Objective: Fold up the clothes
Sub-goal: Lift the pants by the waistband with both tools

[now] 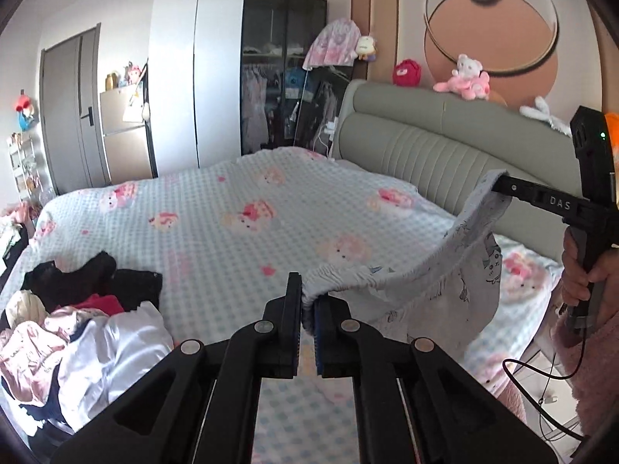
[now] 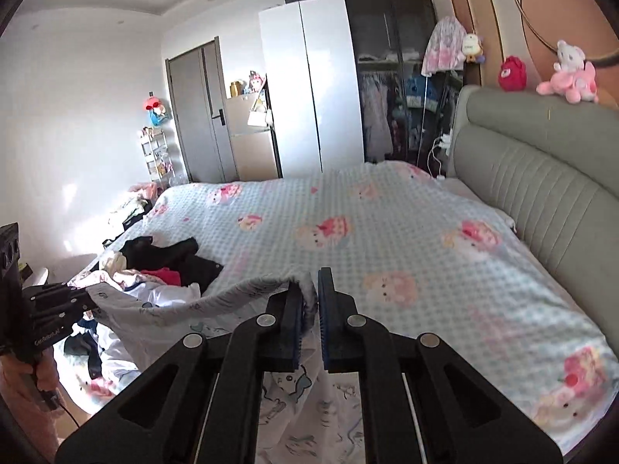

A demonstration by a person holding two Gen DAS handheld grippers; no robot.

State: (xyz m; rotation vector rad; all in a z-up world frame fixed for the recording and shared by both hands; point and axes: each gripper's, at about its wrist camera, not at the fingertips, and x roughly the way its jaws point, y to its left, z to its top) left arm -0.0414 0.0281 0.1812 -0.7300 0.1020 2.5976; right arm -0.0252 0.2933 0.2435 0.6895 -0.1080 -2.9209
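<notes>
A pale grey-blue garment [image 1: 445, 297] with cartoon prints and an elastic waistband hangs stretched between both grippers above the bed. In the left wrist view my left gripper [image 1: 307, 301] is shut on one end of the waistband. My right gripper [image 1: 499, 182] pinches the other end at the far right, with a hand on its handle. In the right wrist view my right gripper [image 2: 310, 294] is shut on the waistband. The garment [image 2: 162, 324] sags leftward to my left gripper [image 2: 87, 297], and its body drops below the fingers.
The bed [image 1: 240, 239] has a blue checked blanket with pink cartoon figures. A pile of loose clothes [image 1: 77, 328] lies at its left end. A padded grey-green headboard [image 1: 425, 147] runs along the right. A wardrobe [image 1: 232, 77] and a door stand beyond.
</notes>
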